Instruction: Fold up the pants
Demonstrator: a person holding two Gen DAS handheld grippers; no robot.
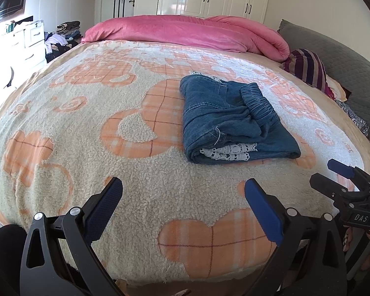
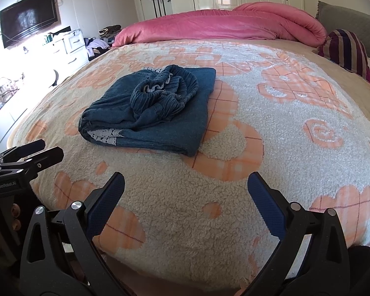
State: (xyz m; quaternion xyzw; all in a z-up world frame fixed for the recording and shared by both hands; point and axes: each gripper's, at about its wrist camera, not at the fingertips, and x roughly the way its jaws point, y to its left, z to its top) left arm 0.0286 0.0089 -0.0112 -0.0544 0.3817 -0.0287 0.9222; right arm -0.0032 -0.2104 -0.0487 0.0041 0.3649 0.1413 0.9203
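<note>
Two grippers wide apart, pants folded on the bed

Both tools hover over the near edge of the blanket (image 1: 140,197), well short of the pants (image 1: 231,120). The left gripper (image 1: 183,207) has its jaws spread wide with nothing between them; the right gripper (image 2: 186,204) is just as spread and just as empty.

The pants lie in a folded blue denim bundle on the fleecy cream and orange blanket, near the middle of the bed. Their gathered elastic waistband (image 2: 165,91) sits bunched on top of the bundle, and a strip of white lace trim (image 1: 228,153) peeks from the near folded edge.

A rolled pink duvet (image 1: 185,32) lies across the far side, and a striped pillow (image 2: 345,49) rests at the right.
</note>
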